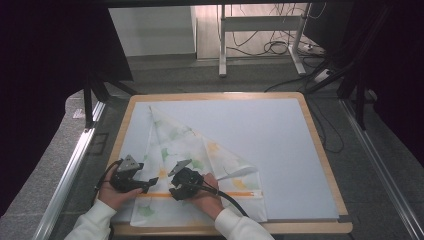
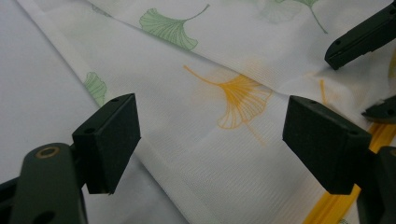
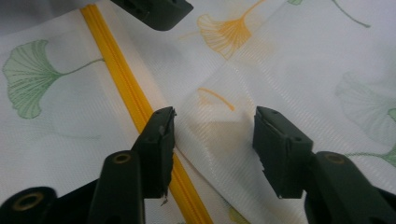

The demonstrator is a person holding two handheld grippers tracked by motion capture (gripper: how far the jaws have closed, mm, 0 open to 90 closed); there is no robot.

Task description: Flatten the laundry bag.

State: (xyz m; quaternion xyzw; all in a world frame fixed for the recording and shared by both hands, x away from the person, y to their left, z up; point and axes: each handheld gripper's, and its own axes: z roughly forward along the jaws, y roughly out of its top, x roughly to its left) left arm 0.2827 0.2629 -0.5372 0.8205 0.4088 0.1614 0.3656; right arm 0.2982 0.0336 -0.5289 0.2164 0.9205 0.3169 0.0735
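Observation:
A white mesh cloth (image 1: pixel 185 145) printed with green and orange ginkgo leaves lies folded into a rough triangle on the pale blue mat (image 1: pixel 270 140). An orange zipper (image 1: pixel 235 194) runs along its near edge. My left gripper (image 1: pixel 149 184) is open just above the cloth (image 2: pixel 210 56), with an orange leaf between its jaws and nothing held. My right gripper (image 1: pixel 173 190) faces it, close by. In the right gripper view my right gripper (image 3: pixel 214 140) stands open low over the cloth (image 3: pixel 303 60), beside the zipper (image 3: pixel 116 74), with a folded edge between its jaws.
The mat lies on a wooden table (image 1: pixel 320 145) with a raised rim. Bare mat spreads to the right and back of the cloth. Beyond the table are a floor with cables (image 1: pixel 270 47) and a metal desk frame (image 1: pixel 222 45).

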